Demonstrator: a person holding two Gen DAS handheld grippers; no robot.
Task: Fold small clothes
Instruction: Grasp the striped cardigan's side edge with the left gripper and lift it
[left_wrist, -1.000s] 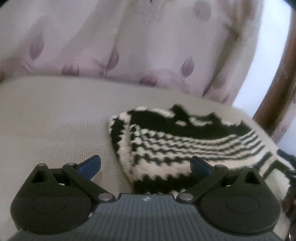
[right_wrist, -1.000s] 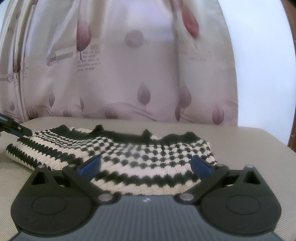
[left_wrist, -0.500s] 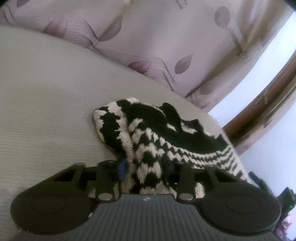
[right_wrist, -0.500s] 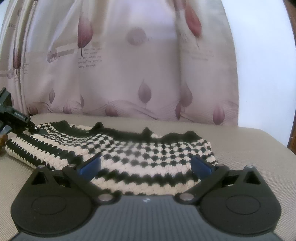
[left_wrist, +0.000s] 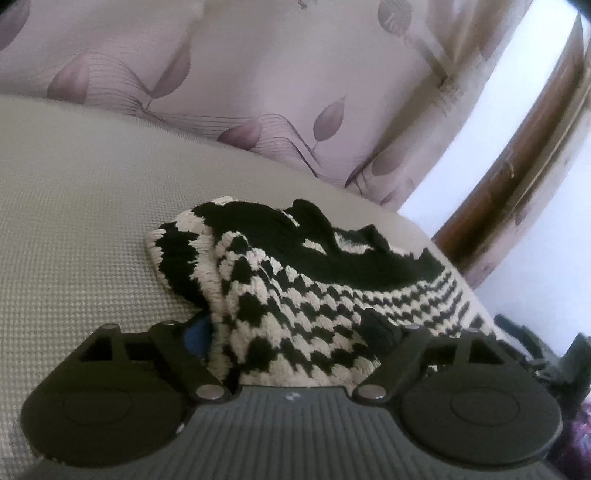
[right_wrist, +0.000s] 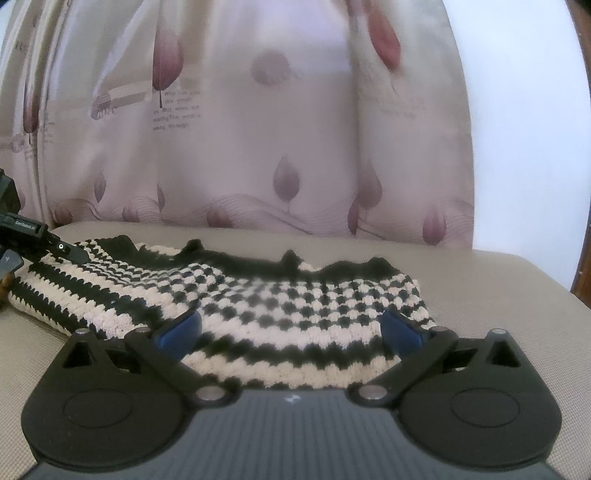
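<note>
1. The counter is covered in a grey, finely woven cloth that fills the left and lower half of the left wrist view. A pale curtain printed with purple leaves hangs behind it, across the upper part of both views.

2. The knitted garment lies on that cloth. It is a small, chunky black-and-cream piece that spans the middle of the right wrist view from the left edge to right of centre. In the left wrist view it sits at lower centre, already doubled, with one layer lapped over another at its left end.

3. It looks soft, thick and light. I judge it will sag and stretch rather than hold a crease, and the open stitches could snag on a fingertip. The pile should grip well, so slipping seems unlikely.

4. The best hold looks like a corner or the ribbed edge, taking both layers at once. A pinch in the middle would only bunch it up.

5. The left claw is at the garment's near left end. Its jaws are opening with the knit bulging between them, and the pads do not look pressed in.

6. The right claw hangs just over the near hem, at bottom centre of its view. Its blue pads are spread wide and hold nothing.
</note>
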